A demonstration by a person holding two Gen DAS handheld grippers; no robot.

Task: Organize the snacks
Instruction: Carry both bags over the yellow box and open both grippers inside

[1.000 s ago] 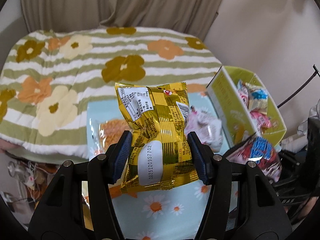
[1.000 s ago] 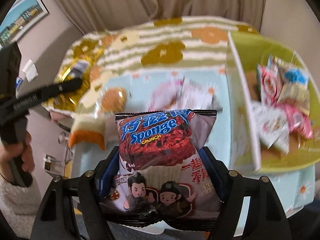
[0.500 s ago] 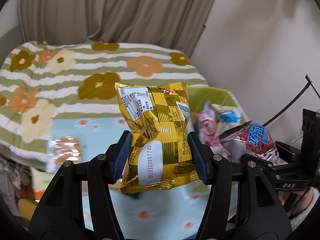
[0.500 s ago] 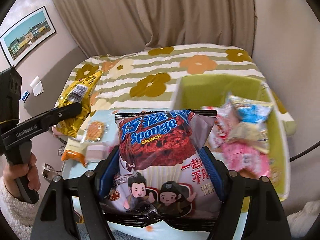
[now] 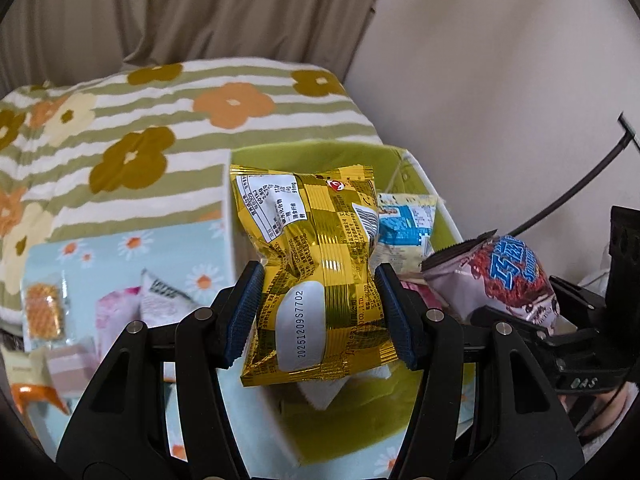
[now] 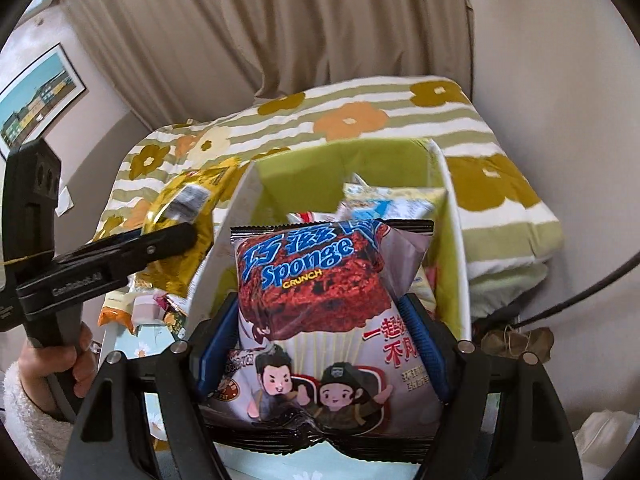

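Both snacks held over the green box (image 5: 404, 168)

Our left gripper (image 5: 320, 312) clamps the gold packet (image 5: 316, 280); at three o'clock, our right gripper (image 6: 320, 344) clamps the Sponge Crunch packet (image 6: 320, 280).

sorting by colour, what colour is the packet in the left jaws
Shiny gold packet, clearest in the left wrist view.

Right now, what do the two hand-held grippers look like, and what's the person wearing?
Both are matte black plastic. The left hand-held gripper has angular forked arms with silver pivot screws and ribbed blue pads. The right hand-held gripper matches it, blue pads too. Seen from the right wrist, the left one carries white lettering on its side and a boxy black upright. A fluffy white sleeve covers the left wrist.
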